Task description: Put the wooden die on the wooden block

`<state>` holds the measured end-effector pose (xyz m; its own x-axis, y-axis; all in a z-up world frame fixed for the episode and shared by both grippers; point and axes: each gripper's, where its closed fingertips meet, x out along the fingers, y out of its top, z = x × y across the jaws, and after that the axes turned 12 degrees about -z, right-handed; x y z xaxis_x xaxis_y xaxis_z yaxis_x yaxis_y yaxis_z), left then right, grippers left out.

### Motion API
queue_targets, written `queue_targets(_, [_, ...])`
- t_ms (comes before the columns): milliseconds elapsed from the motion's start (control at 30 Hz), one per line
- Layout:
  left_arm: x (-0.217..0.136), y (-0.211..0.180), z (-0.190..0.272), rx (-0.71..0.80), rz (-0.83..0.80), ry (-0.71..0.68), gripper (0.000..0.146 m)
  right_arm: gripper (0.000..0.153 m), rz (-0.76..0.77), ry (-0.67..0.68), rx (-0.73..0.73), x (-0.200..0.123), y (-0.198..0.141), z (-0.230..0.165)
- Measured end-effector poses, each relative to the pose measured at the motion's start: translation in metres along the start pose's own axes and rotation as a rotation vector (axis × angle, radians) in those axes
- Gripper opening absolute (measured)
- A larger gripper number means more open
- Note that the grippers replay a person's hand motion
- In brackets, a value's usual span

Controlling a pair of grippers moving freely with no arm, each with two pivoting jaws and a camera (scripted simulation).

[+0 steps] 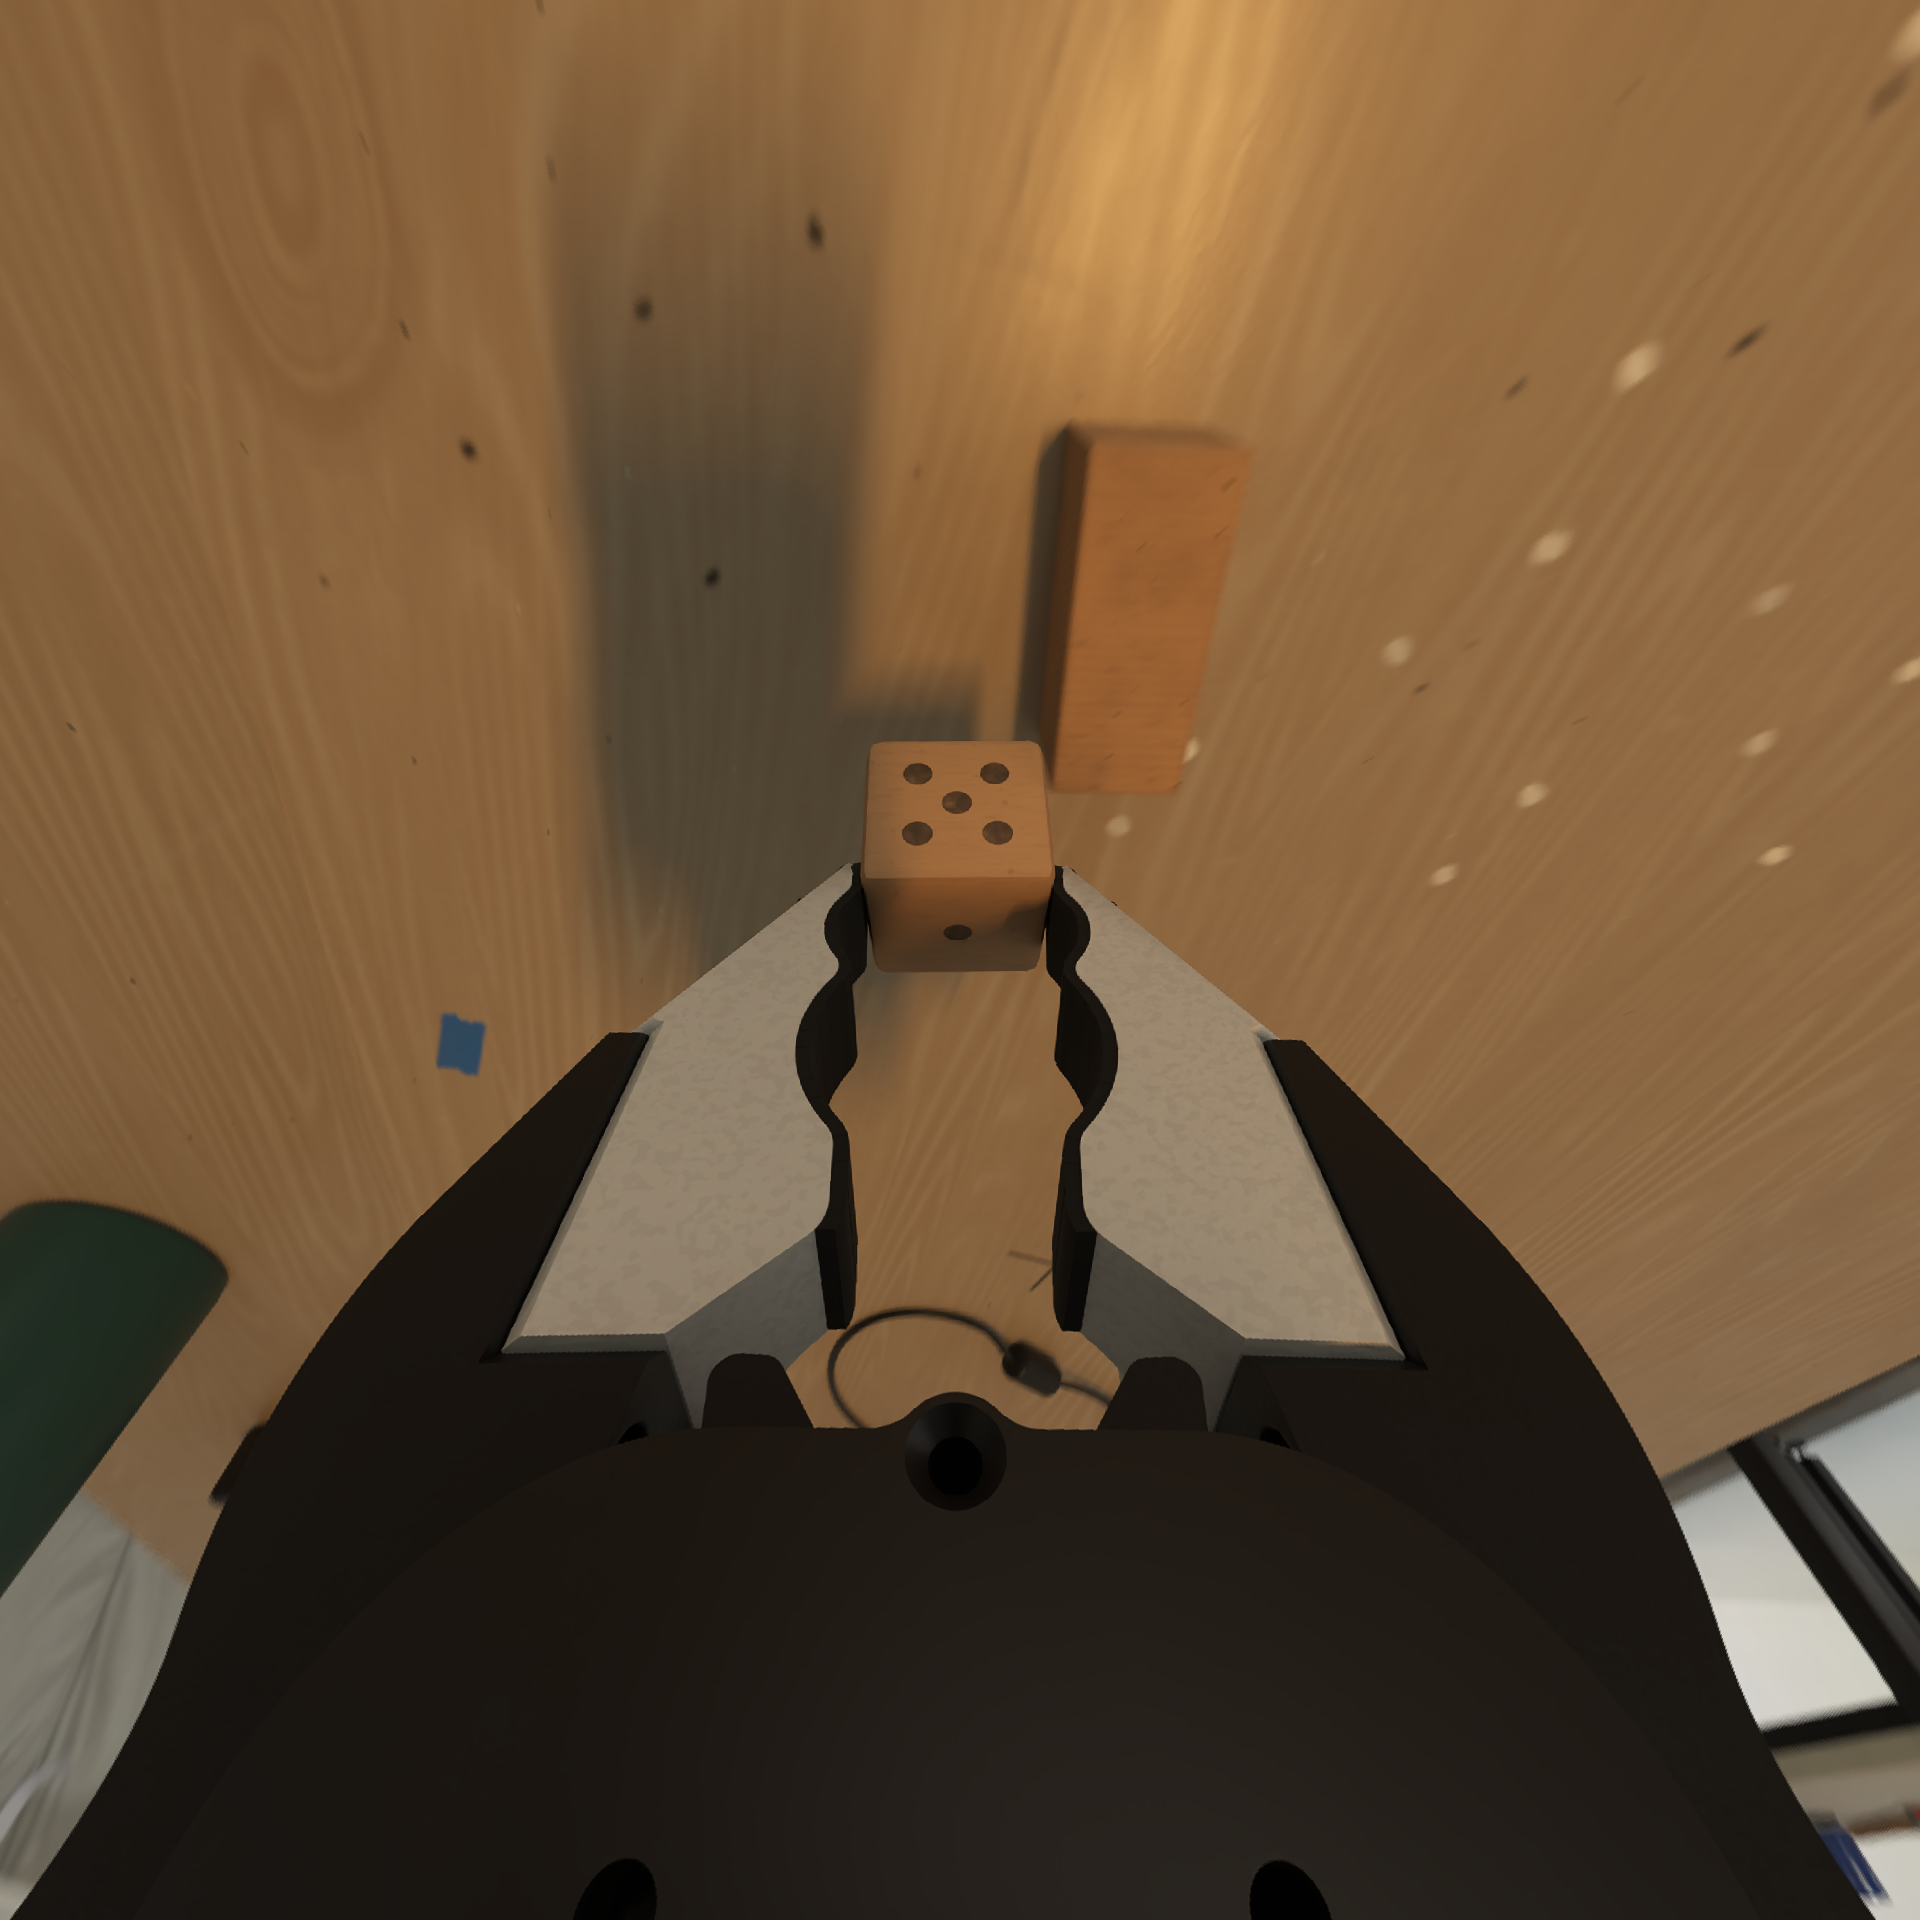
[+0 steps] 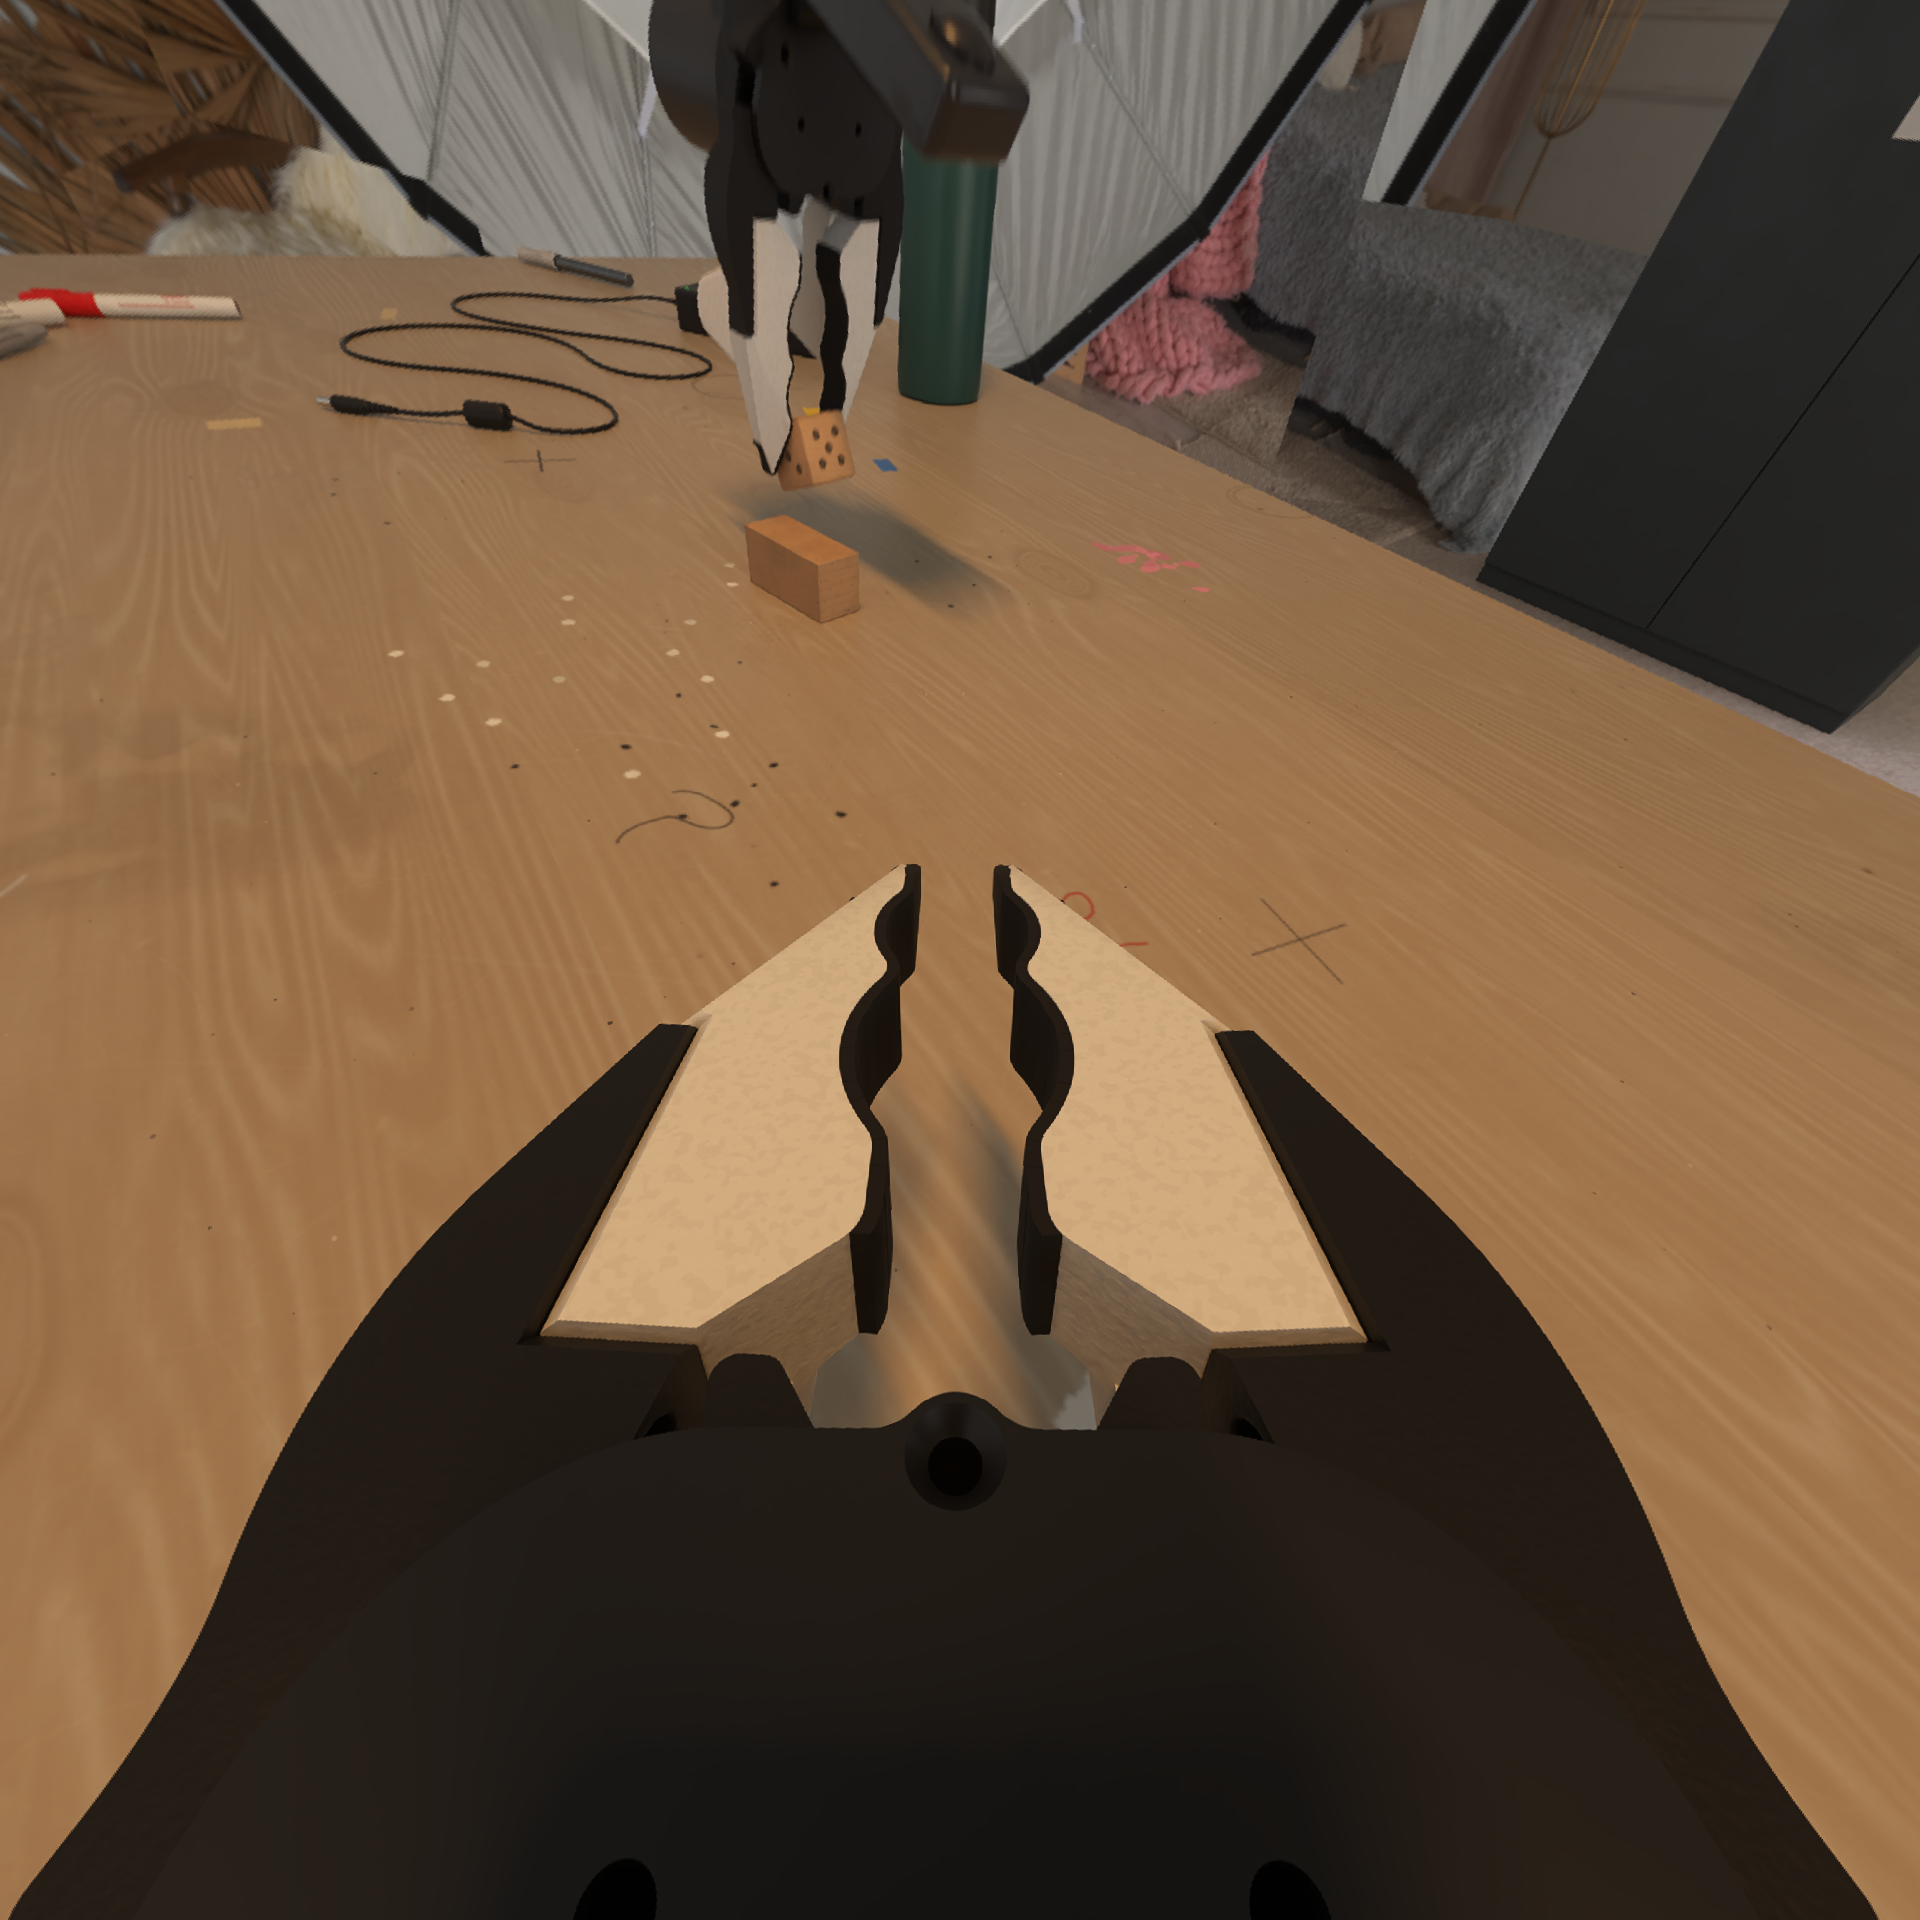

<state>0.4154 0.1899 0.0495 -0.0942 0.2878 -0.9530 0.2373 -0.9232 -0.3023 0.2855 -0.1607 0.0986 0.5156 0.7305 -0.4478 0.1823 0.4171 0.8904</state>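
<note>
Wooden table [image 2: 1351, 935]: one die [image 1: 956, 852], one block [image 1: 1138, 608].

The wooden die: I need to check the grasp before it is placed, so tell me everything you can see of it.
The wooden die is a light-brown cube with rounded edges and dark sunken pips: five on the face toward the left wrist camera's upper side, one on the face below it. The left gripper pinches it at the fingertips by two opposite sides. In the right wrist view it hangs tilted above the table, touching nothing else, just short of the wooden block, not over it yet.
</note>
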Motion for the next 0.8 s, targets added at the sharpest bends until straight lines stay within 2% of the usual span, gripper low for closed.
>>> queue_targets(167, [-0.018, 0.015, 0.019, 0.033, 0.085, -0.013, 0.034, 0.014, -0.018, -0.001, -0.021, 0.002, -0.002, -0.002])
queue_targets(367, [0.001, 0.023, 0.031, 0.047, 0.017, -0.053, 0.034, 0.014, -0.022, -0.004, -0.041, 0.003, -0.002, -0.004])
queue_targets(567, [0.003, 0.030, 0.033, 0.035, 0.059, -0.072, 0.035, 0.015, -0.008, -0.010, -0.040, 0.002, -0.001, -0.004])
queue_targets(633, [0.004, 0.032, 0.033, 0.022, 0.083, -0.073, 0.067, 0.015, -0.016, -0.007, -0.040, 0.003, -0.002, -0.004])
queue_targets(667, [0.005, 0.033, 0.032, 0.012, 0.095, -0.066, 0.078, 0.016, -0.019, -0.006, -0.040, 0.003, -0.002, -0.004])
queue_targets(733, [0.004, 0.033, 0.029, -0.009, 0.109, -0.047, 0.091, 0.016, -0.021, -0.006, -0.042, 0.003, -0.003, -0.004])
queue_targets(800, [0.002, 0.034, 0.026, -0.028, 0.146, -0.023, 0.095, 0.016, -0.021, -0.007, -0.040, 0.003, -0.003, -0.004])
